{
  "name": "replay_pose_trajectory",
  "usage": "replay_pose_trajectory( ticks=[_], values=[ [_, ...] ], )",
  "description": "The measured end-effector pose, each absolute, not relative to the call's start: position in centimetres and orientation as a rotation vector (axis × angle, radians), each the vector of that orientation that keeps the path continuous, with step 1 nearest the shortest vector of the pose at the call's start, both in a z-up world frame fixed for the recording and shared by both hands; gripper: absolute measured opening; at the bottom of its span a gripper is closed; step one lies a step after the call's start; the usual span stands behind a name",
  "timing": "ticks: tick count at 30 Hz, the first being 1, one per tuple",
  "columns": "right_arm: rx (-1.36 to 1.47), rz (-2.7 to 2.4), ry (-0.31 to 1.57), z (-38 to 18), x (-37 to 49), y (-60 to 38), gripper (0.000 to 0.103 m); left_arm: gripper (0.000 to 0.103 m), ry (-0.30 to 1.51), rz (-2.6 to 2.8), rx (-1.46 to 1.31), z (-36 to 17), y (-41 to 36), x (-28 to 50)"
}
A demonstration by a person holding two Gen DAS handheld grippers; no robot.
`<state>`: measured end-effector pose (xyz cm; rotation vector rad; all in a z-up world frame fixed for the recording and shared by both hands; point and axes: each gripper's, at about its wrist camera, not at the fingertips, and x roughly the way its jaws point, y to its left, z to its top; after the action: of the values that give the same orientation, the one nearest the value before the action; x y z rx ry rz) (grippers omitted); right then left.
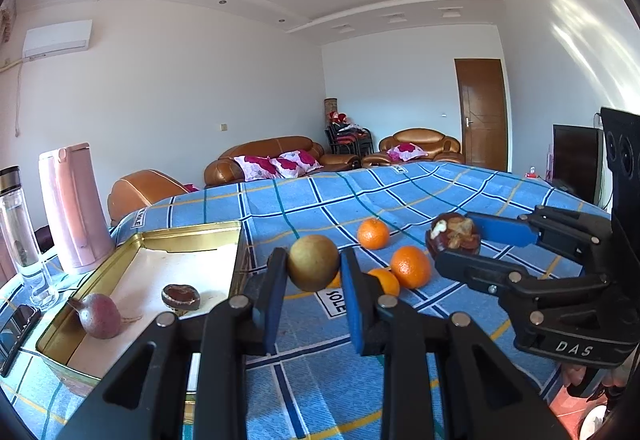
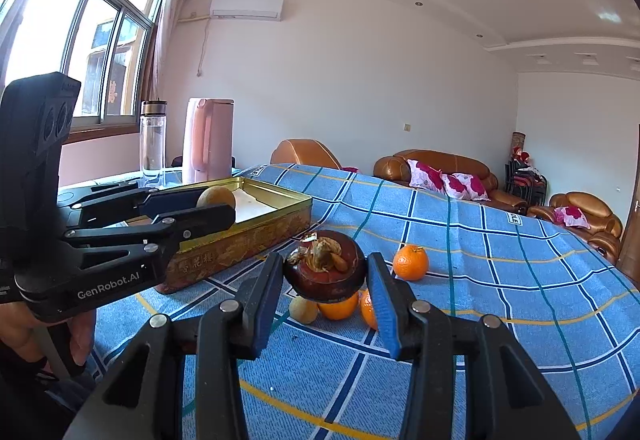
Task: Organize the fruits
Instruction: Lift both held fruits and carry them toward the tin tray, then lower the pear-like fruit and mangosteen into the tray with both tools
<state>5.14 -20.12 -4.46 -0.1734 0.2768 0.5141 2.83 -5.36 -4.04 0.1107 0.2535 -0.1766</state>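
Item 1, far left: glass bottle (image 1: 18, 236) and pink kettle (image 1: 74, 208), upright beside the tin, not part of the task.

Item 2: gold tin (image 1: 192, 238), open, on the blue checked cloth (image 1: 400, 192). Contents: one reddish root-like fruit (image 1: 100, 316) near the front corner and one dark half-shell (image 1: 181, 296) toward the middle.

Item 3: left gripper (image 1: 314, 272), clenched on a yellow-brown pear (image 1: 313, 263), held in the air just right of the tin's edge.

Item 4: three oranges on the cloth, one (image 1: 373, 234) farther back, one (image 1: 411, 266) nearer, a third (image 1: 385, 282) partly behind the left gripper's blue pad. In the right wrist view a small yellowish fruit (image 2: 304, 309) lay beside them.

Item 5, right: right gripper (image 2: 325, 274), clamped on a dark mangosteen (image 2: 325, 268) with dried calyx, held above the oranges.

Risks, as judged: both fruits were round and pinched at their sides only, so either could have rolled out of the pads on a tilt. The pear could have clipped the tin's raised rim on the way in. A dropped mangosteen would have scattered the oranges below.

Unclear: the half-shell's identity; how much of the third orange existed behind the pad; the tin's far interior; the person, visible only as a bit of hand at frame edges.
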Motion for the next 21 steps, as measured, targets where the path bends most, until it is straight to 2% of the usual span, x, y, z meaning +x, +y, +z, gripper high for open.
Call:
replay_pose_trajectory(
  ticks=[21],
  values=[
    [-0.212,0.604,0.283,-3.0,6.3,-15.9,0.045,0.028,0.306,-0.033,0.043,-3.3,-0.5,3.9]
  ],
)
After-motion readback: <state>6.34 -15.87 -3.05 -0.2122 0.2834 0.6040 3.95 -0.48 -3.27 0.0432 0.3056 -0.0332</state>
